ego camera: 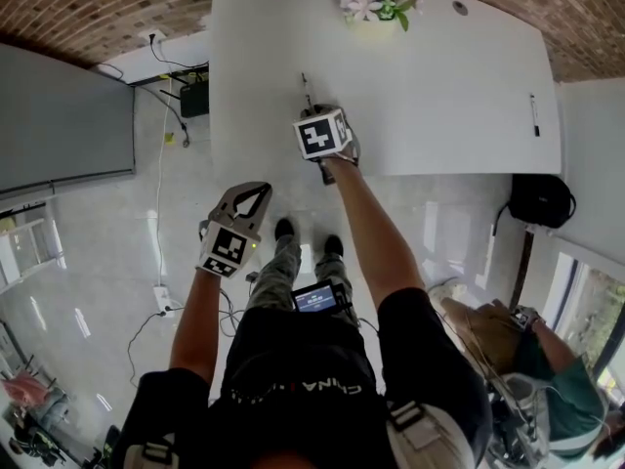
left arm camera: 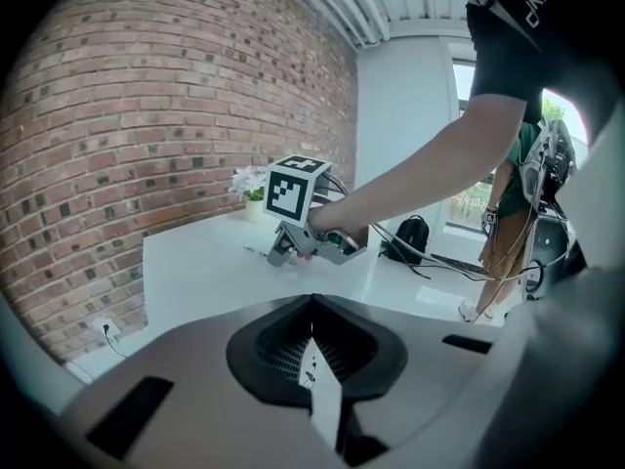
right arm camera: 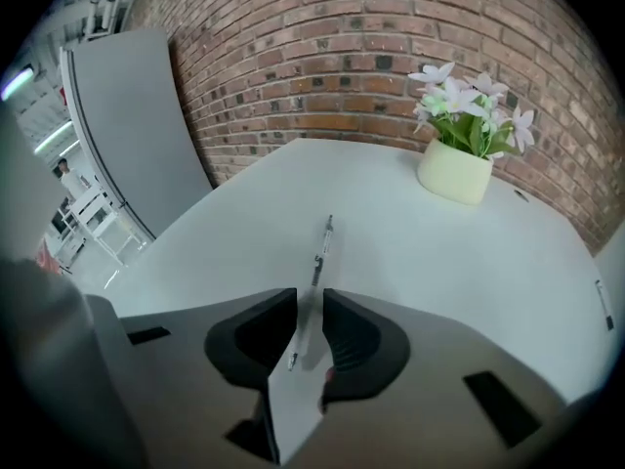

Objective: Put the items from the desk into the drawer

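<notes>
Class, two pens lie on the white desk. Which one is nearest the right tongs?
The pen in the middle of the desk, lying between the parted jaws of the right tongs. The other pen lies well apart, near the desk's right edge.

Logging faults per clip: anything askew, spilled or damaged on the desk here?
Nothing stands out. The flower pot stands upright, one pen lies flat between the right gripper's parted jaws, and a second pen lies near the desk's right edge. No spill or damage.

On the tabletop (ego camera: 439, 86), the pen (ego camera: 306, 92) lies at nine o'clock, the flowerpot (ego camera: 376, 6) at twelve, a marker (ego camera: 534, 115) at three.
</notes>
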`<state>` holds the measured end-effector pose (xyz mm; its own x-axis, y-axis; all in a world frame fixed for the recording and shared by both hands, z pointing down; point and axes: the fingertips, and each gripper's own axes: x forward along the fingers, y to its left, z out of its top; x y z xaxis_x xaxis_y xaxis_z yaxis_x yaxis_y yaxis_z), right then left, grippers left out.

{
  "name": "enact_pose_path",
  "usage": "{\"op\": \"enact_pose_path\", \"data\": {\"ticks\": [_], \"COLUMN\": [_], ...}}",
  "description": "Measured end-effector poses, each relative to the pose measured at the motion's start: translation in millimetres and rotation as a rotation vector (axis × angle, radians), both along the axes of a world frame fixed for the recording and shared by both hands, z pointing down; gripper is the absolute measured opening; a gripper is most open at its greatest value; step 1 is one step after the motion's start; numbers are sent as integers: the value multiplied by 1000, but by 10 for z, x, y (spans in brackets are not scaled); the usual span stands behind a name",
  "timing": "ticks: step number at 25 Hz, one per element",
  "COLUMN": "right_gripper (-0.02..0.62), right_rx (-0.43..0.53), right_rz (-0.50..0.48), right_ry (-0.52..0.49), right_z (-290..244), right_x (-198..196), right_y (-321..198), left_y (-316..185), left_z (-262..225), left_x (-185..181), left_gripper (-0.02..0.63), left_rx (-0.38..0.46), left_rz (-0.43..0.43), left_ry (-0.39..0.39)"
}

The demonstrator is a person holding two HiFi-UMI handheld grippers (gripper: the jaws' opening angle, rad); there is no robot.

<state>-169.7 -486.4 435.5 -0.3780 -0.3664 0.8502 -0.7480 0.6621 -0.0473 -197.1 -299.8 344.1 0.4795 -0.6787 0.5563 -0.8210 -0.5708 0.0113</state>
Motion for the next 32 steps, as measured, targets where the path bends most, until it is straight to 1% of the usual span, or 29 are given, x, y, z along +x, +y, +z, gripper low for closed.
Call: {"op": "enact_pose_path", "data": {"ticks": [3, 8, 12, 17, 20, 22, 24, 25, 28, 32], "right_gripper": [86, 76, 54, 52, 52, 52, 52, 52, 52, 52], "right_rx": [-25, -46, -60, -89, -79, -79, -37, -10, 28, 77], "right_rz": [18, 13, 50, 39, 24, 12, 5, 8, 7, -16], "right_ry": [8, 27, 73, 65, 30, -35, -110, -129, -148, -177], "right_z": [5, 7, -31, -58, -165, -296, -519, -643, -963, -1303], "right_x": [-9, -33, 154, 234, 291, 304, 349, 417, 672, 993], "right_y": [6, 28, 34, 175, 272, 372, 396, 397, 504, 674], "left_y": [23, 34, 68, 105, 117, 126, 129, 133, 170, 207], "left_z": [38, 3, -42, -133, -181, -257, -375, -447, -670, -874], "left_x": [-56, -91, -80, -110, -102, -68, -22, 2, 58, 131], "left_gripper": [11, 11, 11, 11, 11, 12, 11, 11, 12, 11], "left_rx": [-8, -10, -2, 10, 19, 30, 48, 59, 94, 126], "left_rz": [0, -16, -11, -26, -31, -33, -40, -46, -71, -105], "left_ry": [-6, 8, -3, -17, -31, -39, -43, -44, -50, -68]}}
